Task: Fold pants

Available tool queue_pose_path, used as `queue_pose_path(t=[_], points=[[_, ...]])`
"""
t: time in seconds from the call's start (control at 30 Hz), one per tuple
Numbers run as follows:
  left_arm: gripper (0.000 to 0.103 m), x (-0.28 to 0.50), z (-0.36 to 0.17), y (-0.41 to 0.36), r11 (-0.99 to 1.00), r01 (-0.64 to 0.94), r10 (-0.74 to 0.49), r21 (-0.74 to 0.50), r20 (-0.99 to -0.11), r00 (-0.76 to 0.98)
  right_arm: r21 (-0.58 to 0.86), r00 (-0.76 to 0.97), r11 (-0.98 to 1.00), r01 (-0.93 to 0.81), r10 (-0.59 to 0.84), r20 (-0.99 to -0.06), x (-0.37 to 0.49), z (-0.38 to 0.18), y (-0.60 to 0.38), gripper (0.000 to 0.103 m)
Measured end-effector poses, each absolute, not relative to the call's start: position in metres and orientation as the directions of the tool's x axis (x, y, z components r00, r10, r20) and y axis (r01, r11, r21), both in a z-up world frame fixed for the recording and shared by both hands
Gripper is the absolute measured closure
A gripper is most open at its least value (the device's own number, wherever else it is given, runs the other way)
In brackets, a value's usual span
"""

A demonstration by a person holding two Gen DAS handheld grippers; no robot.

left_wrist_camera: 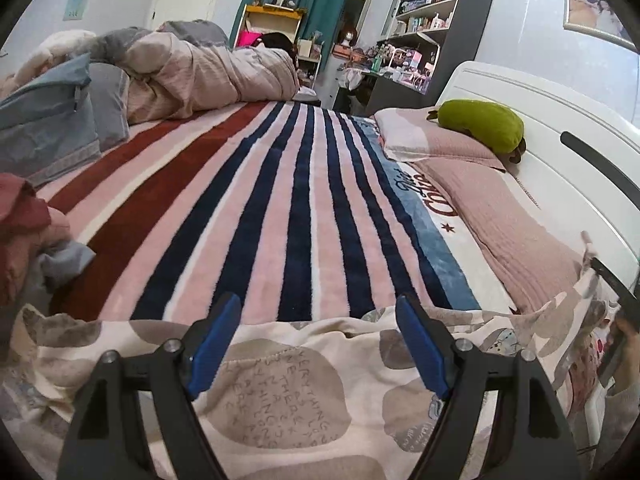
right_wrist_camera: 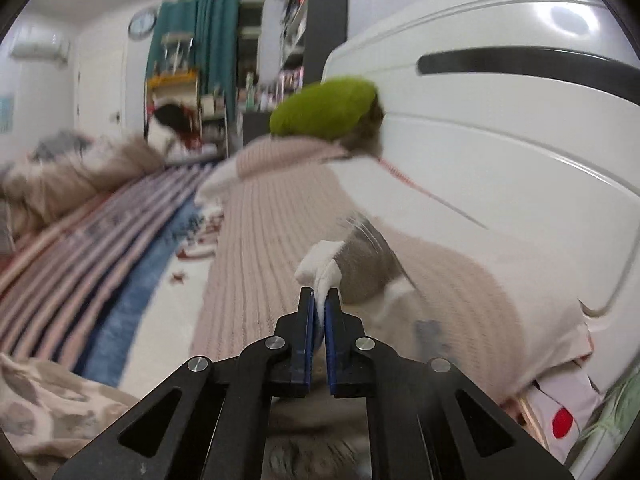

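The pants (left_wrist_camera: 280,384) are cream with grey-beige blotches and lie across the near edge of the striped blanket (left_wrist_camera: 280,200). My left gripper (left_wrist_camera: 318,320) is open, its blue pads apart just above the pants, holding nothing. My right gripper (right_wrist_camera: 319,304) is shut on a corner of the pants (right_wrist_camera: 360,264) and holds it lifted over the pink pillows; more of the pants shows at the lower left of the right wrist view (right_wrist_camera: 44,400). The right gripper shows at the far right edge of the left wrist view (left_wrist_camera: 616,304).
A green plush (left_wrist_camera: 480,124) sits on pink pillows (left_wrist_camera: 500,208) against the white headboard (left_wrist_camera: 560,120). A bundled duvet (left_wrist_camera: 200,72), a blue-grey cushion (left_wrist_camera: 44,128) and a heap of red and pink clothes (left_wrist_camera: 24,232) lie along the left. Shelves (left_wrist_camera: 420,20) stand beyond the bed.
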State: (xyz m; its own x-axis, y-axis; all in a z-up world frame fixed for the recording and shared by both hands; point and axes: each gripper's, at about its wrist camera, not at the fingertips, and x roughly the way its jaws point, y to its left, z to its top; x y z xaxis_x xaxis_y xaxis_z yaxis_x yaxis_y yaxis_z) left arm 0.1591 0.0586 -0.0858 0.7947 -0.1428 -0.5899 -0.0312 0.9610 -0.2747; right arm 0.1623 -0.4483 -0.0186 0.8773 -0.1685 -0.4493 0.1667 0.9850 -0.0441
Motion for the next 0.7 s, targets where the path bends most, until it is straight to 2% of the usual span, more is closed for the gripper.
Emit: queue_pose_path(t=[0.17,0.37,0.53,0.63,0.67,0.7], points=[[0.026,0.142,-0.079,0.056,0.958,-0.033,-0.146,-0.286,-0.58,0.802,0.066,0.887,0.978,0.196,-0.149,-0.438,0.113,-0.014,-0.469,0.103],[0.026,0.126,-0.076,0.053,0.958,-0.026,-0.153,-0.287,-0.582,0.798,0.233,0.864,0.927,0.295,-0.155,-0.478,0.063,-0.046,-0.51,0.103],[0.026,0.118,-0.071,0.046,0.959,-0.009,-0.161,-0.282,-0.575,0.802,0.271,0.832,0.894,0.357,-0.173,-0.528,0.052,-0.076,-0.529,0.101],[0.022,0.118,-0.075,0.04,0.958,0.024,-0.197,-0.287,-0.591,0.782,0.257,0.814,0.893,0.369,-0.177,-0.553,0.05,-0.081,-0.53,0.091],[0.022,0.118,-0.078,0.036,0.954,0.048,-0.223,-0.296,-0.594,0.773,0.256,0.811,0.894,0.369,-0.175,-0.558,0.049,-0.082,-0.53,0.076],[0.022,0.119,-0.081,0.031,0.947,0.08,-0.26,-0.312,-0.595,0.761,0.275,0.818,0.89,0.362,-0.162,-0.553,0.044,-0.083,-0.529,0.067]])
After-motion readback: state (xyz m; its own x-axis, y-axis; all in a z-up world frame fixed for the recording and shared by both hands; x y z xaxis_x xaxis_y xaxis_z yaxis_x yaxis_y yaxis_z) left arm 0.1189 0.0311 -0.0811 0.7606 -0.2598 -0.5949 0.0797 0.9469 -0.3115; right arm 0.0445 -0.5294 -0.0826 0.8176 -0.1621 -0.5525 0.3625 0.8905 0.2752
